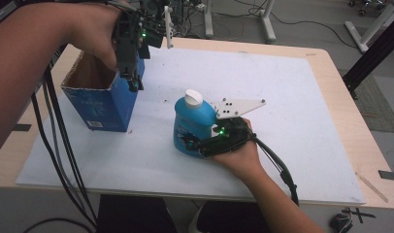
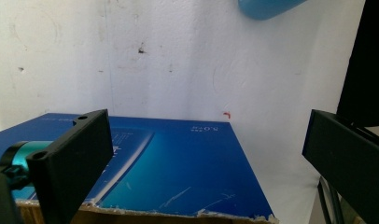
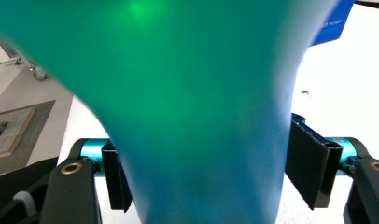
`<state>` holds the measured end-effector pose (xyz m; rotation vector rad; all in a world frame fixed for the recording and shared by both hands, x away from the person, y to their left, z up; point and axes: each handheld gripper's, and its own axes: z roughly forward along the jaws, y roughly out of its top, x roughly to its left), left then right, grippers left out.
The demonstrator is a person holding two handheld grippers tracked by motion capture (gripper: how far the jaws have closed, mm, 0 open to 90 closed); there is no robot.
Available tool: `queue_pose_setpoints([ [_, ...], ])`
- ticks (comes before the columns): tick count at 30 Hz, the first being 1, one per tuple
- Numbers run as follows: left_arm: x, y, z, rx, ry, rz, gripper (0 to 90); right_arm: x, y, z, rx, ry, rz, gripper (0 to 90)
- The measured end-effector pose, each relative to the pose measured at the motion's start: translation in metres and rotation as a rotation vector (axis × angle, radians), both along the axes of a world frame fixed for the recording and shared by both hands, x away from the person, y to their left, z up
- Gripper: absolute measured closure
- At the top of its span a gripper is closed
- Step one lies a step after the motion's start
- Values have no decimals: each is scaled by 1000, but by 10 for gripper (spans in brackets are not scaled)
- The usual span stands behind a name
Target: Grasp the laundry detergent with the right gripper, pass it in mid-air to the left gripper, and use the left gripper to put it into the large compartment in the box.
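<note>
Step in hand: right gripper (image 1: 195,143) pinching the blue bottle (image 1: 191,127) low on its body; pads look pressed to both sides in the right gripper view. Bottle stands upright mid-counter on the white mat (image 1: 292,121), just right of the open blue box (image 1: 100,99). Left gripper (image 1: 132,80) spread wide over the box's near-right top edge, nothing btwn its jaws. Next, prob.: lift bottle straight up, clear the box rim, then across into the opening. Plenty of free mat to the right; left gripper crowds the rim.

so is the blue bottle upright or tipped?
Upright: the blue bottle stands on the white mat, white cap on top.
</note>
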<state>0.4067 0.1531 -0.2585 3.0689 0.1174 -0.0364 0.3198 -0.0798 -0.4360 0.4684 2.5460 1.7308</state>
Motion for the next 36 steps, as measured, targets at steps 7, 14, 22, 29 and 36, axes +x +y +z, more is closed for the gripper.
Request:
queue_pose_setpoints([
  [7, 0, 1, -1, 2, -1, 4, 17, 0, 1, -1, 6, -11, 2, 321],
  [14, 0, 2, -1, 7, 2, -1, 16, -1, 1, -2, 14, -20, 10, 359],
  [22, 0, 2, -2, 9, 2, -1, 17, -4, 2, -2, 19, -48, 10, 428],
  [29, 0, 0, -3, 9, 4, -4, 17, -8, 2, -1, 4, -102, 3, 456],
  [36, -4, -2, -2, 12, 7, -11, 17, -9, 2, 0, 4, -112, 5, 459],
])
